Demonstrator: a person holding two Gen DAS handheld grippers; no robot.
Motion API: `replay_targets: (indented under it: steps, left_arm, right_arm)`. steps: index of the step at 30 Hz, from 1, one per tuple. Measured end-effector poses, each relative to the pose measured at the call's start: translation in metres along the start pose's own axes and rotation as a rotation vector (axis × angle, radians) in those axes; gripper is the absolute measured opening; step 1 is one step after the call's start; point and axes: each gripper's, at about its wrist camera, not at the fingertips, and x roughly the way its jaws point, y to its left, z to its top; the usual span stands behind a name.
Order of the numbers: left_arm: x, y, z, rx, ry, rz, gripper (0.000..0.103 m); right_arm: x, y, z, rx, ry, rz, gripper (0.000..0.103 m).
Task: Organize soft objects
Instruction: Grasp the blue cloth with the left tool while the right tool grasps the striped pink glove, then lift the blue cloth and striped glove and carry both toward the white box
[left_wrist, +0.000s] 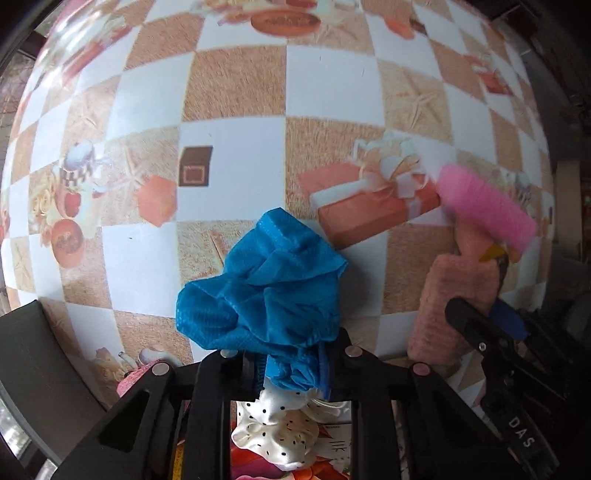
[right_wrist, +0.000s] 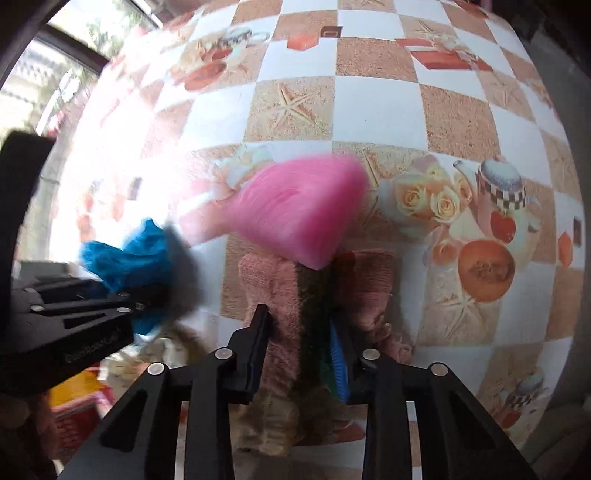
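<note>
Black linkage bars fill the bottom of both wrist views. Left gripper (left_wrist: 291, 363): jaws closed on a crumpled blue cloth (left_wrist: 264, 288), which bunches up ahead of the jaws and hides the tips. Below the jaws lies a white polka-dot fabric (left_wrist: 277, 428), partly covered by the linkage.

Right gripper (right_wrist: 301, 325): jaws closed on a peach towel (right_wrist: 280, 295), with a blue pad visible on one finger (right_wrist: 338, 360). A pink fluffy item (right_wrist: 299, 210) sits at the towel's far end; motion blur obscures its shape and whether it is attached. Left of it, the blue cloth (right_wrist: 125, 254) appears blurred.

Beyond, the checkered tabletop (left_wrist: 236, 81) carries printed gift boxes, a teapot and roses. Its far edge is cut off.
</note>
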Motion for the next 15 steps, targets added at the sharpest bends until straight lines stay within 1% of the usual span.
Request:
replay_targets:
  steps: [2,6,8,9,10,13,15]
  left_arm:
    - [-0.011,0.001,-0.004,0.004,-0.026,-0.018,0.024]
    - [-0.033,-0.002,-0.012,0.038,-0.08,-0.018,0.024]
    - [-0.044,-0.001,-0.022,0.049,-0.1,-0.033,0.024]
    - [-0.048,0.0,-0.026,0.054,-0.106,-0.038,0.024]
    - [-0.053,-0.002,-0.028,0.061,-0.114,-0.042,0.024]
    - [-0.07,-0.004,-0.045,0.086,-0.134,-0.052,0.024]
    - [-0.076,-0.006,-0.049,0.11,-0.145,-0.057,0.024]
  right_arm:
    - [-0.012,-0.007,-0.002,0.038,-0.02,0.041,0.032]
    - [-0.031,-0.017,-0.01,0.094,-0.046,0.074,0.032]
    - [-0.038,-0.023,-0.018,0.125,-0.058,0.091,0.032]
    - [-0.04,-0.022,-0.02,0.143,-0.061,0.096,0.032]
    - [-0.033,-0.015,-0.017,0.154,-0.062,0.098,0.032]
    - [-0.039,-0.012,-0.03,0.188,-0.068,0.117,0.032]
    - [-0.047,-0.014,-0.035,0.194,-0.072,0.118,0.032]
